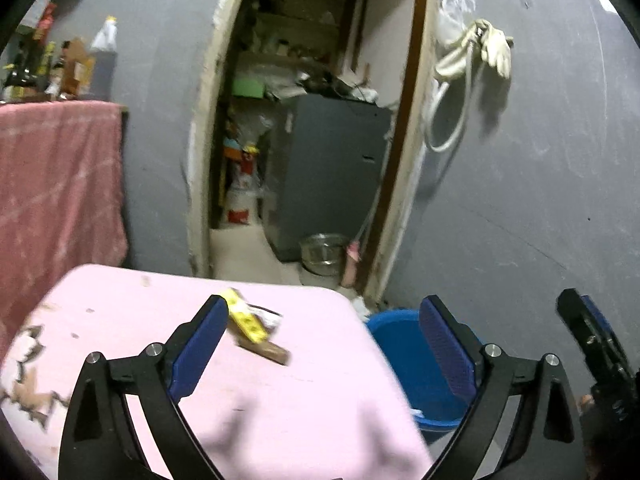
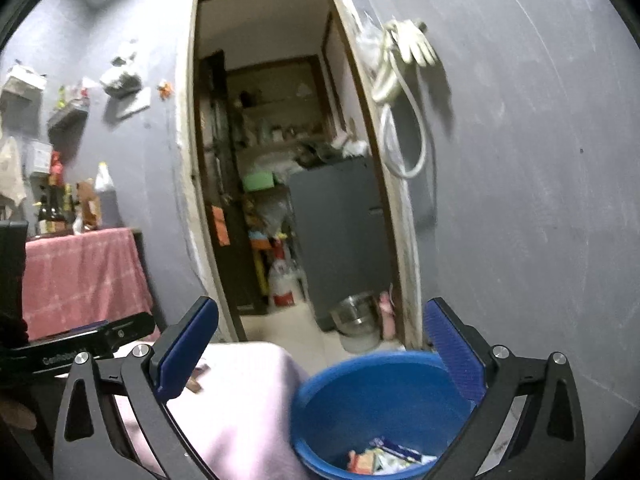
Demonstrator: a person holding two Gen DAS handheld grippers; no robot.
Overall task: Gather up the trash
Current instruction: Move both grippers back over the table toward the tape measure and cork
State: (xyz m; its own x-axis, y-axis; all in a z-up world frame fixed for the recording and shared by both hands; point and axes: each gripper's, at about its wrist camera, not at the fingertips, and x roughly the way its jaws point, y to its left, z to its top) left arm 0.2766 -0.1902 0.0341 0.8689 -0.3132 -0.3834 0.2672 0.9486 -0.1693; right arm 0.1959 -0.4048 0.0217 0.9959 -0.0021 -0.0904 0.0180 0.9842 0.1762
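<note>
A yellow-and-brown wrapper (image 1: 256, 330) lies on the pink-covered table (image 1: 280, 400), with a small white-and-black scrap (image 1: 270, 316) beside it. My left gripper (image 1: 324, 344) is open and empty above the table, its left finger next to the wrapper. A blue bucket (image 2: 380, 400) stands on the floor at the table's right edge and holds several wrappers (image 2: 384, 458). It also shows in the left wrist view (image 1: 404, 356). My right gripper (image 2: 320, 348) is open and empty over the bucket; it shows at the right of the left wrist view (image 1: 592, 340).
A doorway (image 1: 304, 140) opens ahead onto a cluttered storeroom with a grey fridge (image 1: 332, 168) and a steel bowl (image 1: 324, 252) on the floor. A second table under a red cloth (image 1: 60, 184) carries bottles at left. A hose and glove (image 1: 480, 52) hang on the grey wall.
</note>
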